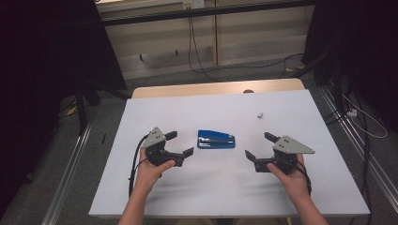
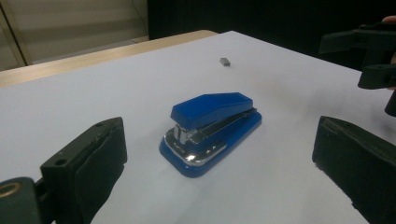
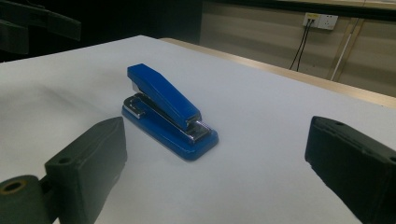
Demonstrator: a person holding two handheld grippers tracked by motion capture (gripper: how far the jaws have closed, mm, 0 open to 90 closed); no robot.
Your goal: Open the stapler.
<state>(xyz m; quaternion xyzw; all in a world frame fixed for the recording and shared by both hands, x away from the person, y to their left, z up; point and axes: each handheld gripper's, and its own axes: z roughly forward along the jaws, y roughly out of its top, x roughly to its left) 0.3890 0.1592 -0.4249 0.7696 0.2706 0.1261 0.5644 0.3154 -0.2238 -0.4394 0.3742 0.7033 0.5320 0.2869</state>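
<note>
**Two grippers flank a blue stapler**

I have both jaw pairs spread wide, holding nothing. My left gripper (image 1: 179, 143) sits near the table's front, left of the blue stapler (image 1: 216, 139); my right gripper (image 1: 259, 145) sits opposite, right of it. The stapler lies flat on the white tabletop (image 1: 197, 187) between them, touching neither. Farther back lies a small grey block (image 1: 259, 114).

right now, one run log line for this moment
left hand-held gripper: open | right hand-held gripper: open | blue stapler: untouched on table, between them
</note>
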